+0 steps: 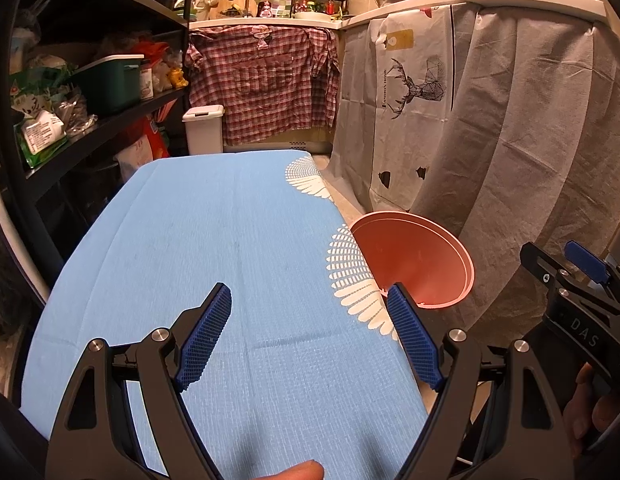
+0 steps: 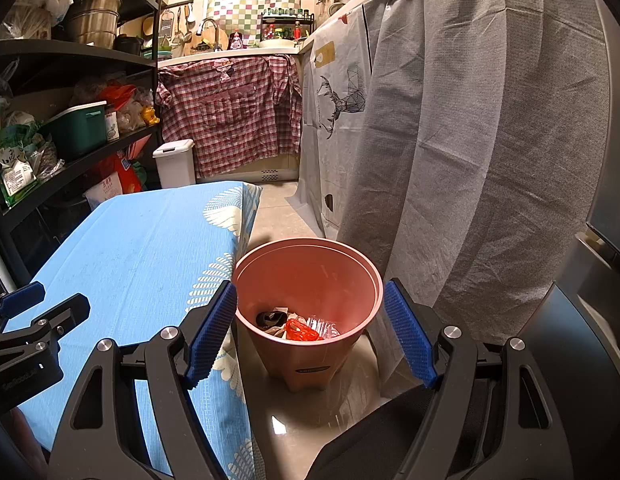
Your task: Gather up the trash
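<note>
Pink bin [image 2: 305, 312] upright, mouth up, trash [image 2: 299, 326] inside.

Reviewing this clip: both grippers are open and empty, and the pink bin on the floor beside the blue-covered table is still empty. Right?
Not quite. The pink bin already holds trash, including crumpled wrappers and something red, as the right wrist view shows. The rest stands: left gripper and right gripper are open and empty, bin on the floor beside the blue-covered table.

The light is warm and yellow, brightest at the far counter [image 1: 265, 20] and dimmer toward the near end of the room. The shelves [image 1: 89, 80] left of the counter are in deep shadow. The floor [image 2: 281, 428] shows a small white glare. Both pictures are sharp in the middle, and lines bend strongly toward the black corners.
</note>
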Tool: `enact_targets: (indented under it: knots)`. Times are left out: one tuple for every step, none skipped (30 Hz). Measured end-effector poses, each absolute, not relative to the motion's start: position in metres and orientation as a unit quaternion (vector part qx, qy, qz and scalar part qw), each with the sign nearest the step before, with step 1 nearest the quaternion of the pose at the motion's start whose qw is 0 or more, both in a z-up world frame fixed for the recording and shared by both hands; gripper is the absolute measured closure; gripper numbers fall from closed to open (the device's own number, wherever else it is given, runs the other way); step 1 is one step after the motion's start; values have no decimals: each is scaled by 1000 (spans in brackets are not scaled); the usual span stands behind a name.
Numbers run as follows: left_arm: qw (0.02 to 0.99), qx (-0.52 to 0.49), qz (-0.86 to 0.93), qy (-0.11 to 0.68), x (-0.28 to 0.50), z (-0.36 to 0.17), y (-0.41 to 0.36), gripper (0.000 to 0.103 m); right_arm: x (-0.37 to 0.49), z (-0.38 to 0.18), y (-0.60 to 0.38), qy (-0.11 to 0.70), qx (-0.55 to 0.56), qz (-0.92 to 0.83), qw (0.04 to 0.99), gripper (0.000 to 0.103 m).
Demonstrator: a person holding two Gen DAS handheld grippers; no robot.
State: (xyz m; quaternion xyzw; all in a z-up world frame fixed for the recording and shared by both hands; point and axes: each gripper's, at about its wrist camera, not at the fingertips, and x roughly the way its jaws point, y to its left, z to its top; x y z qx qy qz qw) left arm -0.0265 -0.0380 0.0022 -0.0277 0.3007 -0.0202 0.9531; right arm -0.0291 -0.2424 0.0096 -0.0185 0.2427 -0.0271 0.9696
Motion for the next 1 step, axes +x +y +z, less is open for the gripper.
enact_targets:
  knots:
    - [953,-27,-20,301,-27,2,-38,25,-29,10,-242,243,-19,-27,970,28]
